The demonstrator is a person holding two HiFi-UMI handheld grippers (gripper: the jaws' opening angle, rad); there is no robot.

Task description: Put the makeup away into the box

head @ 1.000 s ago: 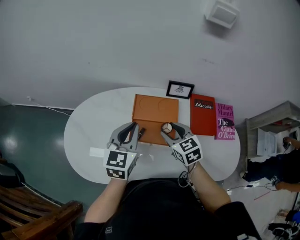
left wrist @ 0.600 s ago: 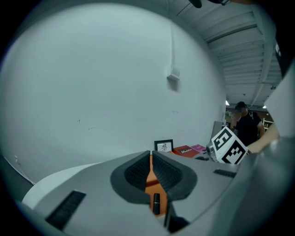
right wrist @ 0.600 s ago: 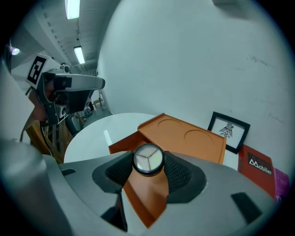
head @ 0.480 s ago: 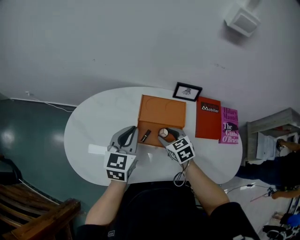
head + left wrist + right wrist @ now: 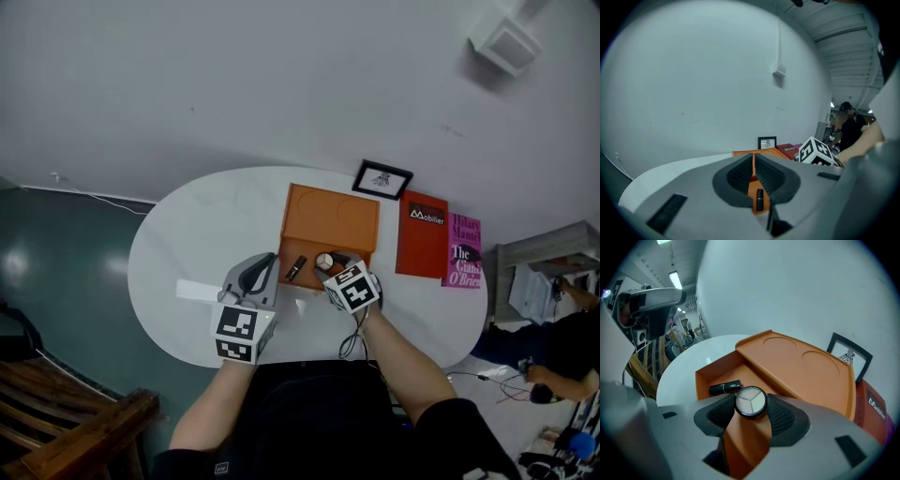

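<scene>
An orange box (image 5: 330, 221) lies open on the white oval table (image 5: 187, 234); its near compartment (image 5: 712, 373) holds a black lipstick (image 5: 295, 268) (image 5: 725, 387). My right gripper (image 5: 328, 263) (image 5: 750, 405) is shut on a round black compact with a pale three-part top (image 5: 324, 262) (image 5: 750, 401), just above the compartment beside the lipstick. My left gripper (image 5: 266, 264) (image 5: 753, 171) hovers left of the box's near edge, shut with nothing in it. Through its gap the left gripper view shows the lipstick (image 5: 759, 199) lying in the box.
The box's flat lid with two round recesses (image 5: 801, 364) lies behind the compartment. A framed picture (image 5: 382, 179), a red book (image 5: 421, 234) and a pink book (image 5: 462, 249) sit to the right of the box. A white card (image 5: 197, 291) lies left of my left gripper.
My right gripper has come down with the compact, from above the box's front edge to just over the compartment. The left gripper has sunk a little and stays shut.
</scene>
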